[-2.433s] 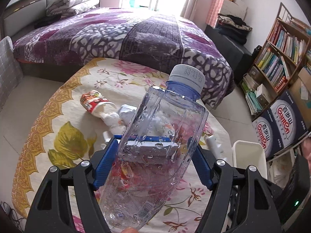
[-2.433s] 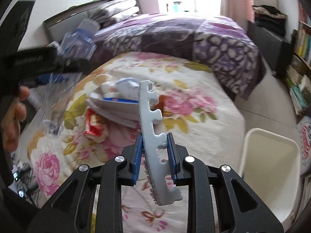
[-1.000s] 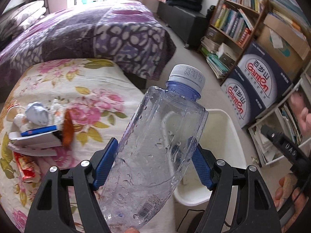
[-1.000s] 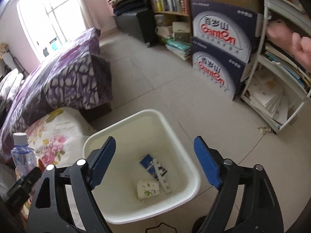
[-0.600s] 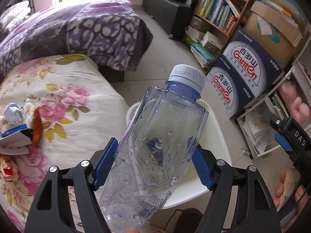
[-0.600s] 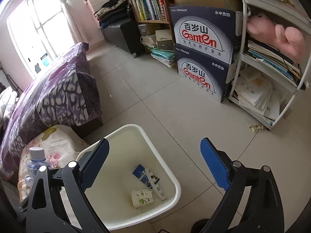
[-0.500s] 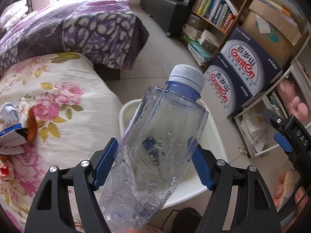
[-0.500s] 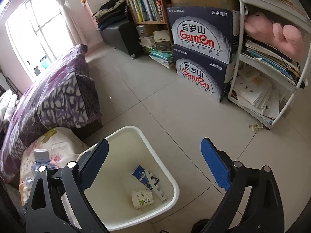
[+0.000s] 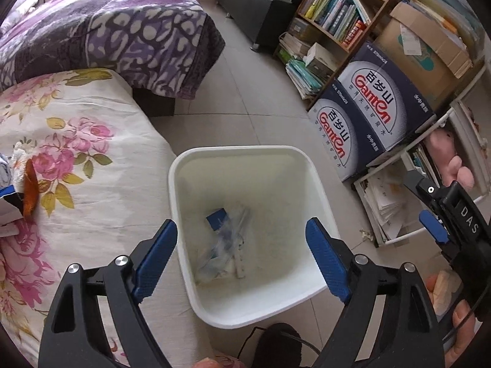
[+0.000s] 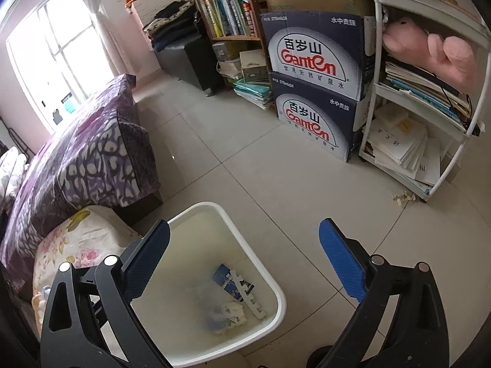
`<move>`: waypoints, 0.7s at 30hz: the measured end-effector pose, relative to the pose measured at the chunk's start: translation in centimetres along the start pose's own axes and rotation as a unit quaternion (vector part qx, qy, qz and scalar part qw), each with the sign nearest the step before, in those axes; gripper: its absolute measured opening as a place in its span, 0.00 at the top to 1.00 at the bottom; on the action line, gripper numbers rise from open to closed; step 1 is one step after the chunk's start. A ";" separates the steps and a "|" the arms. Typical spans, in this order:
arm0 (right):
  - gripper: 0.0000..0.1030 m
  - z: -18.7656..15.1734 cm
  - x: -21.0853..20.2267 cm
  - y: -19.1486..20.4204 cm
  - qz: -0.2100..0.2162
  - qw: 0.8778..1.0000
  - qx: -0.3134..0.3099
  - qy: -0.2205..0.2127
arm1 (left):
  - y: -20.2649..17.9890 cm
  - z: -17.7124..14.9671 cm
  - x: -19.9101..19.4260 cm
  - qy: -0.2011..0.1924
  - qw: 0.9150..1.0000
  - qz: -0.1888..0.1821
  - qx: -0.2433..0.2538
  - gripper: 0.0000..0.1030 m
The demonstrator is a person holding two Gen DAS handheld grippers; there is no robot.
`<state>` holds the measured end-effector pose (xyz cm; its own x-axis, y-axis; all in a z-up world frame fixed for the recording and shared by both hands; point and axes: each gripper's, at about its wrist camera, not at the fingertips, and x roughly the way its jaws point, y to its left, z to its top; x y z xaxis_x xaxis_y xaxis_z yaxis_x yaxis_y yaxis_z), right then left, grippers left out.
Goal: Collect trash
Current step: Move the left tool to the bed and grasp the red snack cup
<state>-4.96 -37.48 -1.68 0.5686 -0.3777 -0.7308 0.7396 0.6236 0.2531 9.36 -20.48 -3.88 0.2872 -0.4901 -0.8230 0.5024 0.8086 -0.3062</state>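
The left tongs (image 9: 241, 256) hang over the white waste bin (image 9: 245, 150) with their jaws opening and nothing between the blue pads (image 9: 156, 257). A clear plastic bottle (image 9: 225, 239) lies on the bin's floor, on top of a blue packet (image 9: 216, 218) and beside a white notched strip (image 10: 248, 294). The bin stands on the tiled floor (image 10: 245, 141), against the edge of the floral-covered worktop (image 9: 76, 214). More litter sits at the worktop's left edge, with an orange scrap (image 9: 30, 190) among it. The right tongs (image 10: 242, 260) stand wide apart and empty, above the bin's far rim. Two Ganten water cartons (image 10: 316, 92) are stacked against the bookshelf.
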 end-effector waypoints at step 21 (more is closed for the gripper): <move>0.07 -4.0 1.1 9.2 0.011 0.993 -0.111 0.024 | 9.1 -0.9 -4.1 -0.024 0.994 0.096 -0.047 0.19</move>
<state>1.01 -29.42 -2.65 0.5619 -0.3315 -0.7579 0.6256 0.7697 0.1271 12.02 -10.79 -3.68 0.4094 -0.3368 -0.8479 0.3565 0.9145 -0.1911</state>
